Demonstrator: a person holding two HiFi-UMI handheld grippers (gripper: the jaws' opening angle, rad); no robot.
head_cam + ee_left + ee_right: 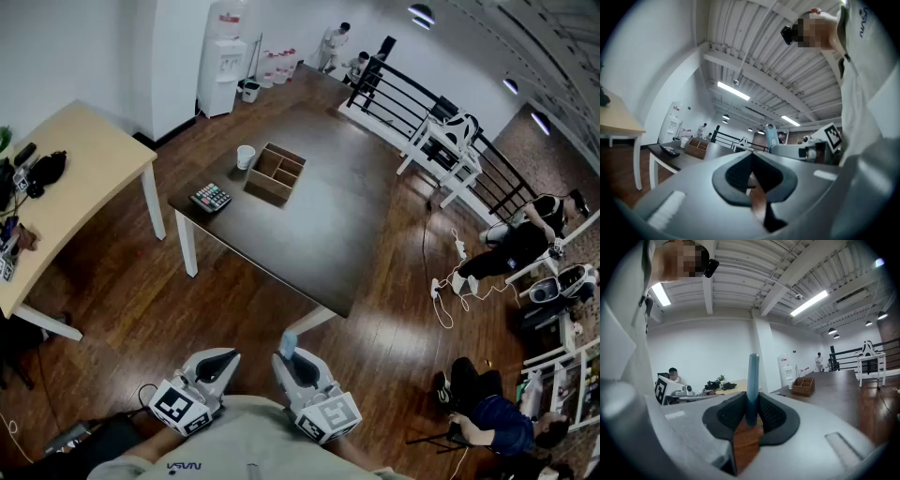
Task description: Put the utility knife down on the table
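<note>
over wood floor (234,300) — right hand-held gripper (751,412) clamps utility knife (753,376)

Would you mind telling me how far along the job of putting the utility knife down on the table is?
Done: the right gripper is shut on the blue utility knife, which stands upright in its grip. In hand: it is held above the floor, short of the dark table. Left: reach the table, lower the knife, release.

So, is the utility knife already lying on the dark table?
No, the utility knife is clamped between the right gripper's jaws, short of the table.
</note>
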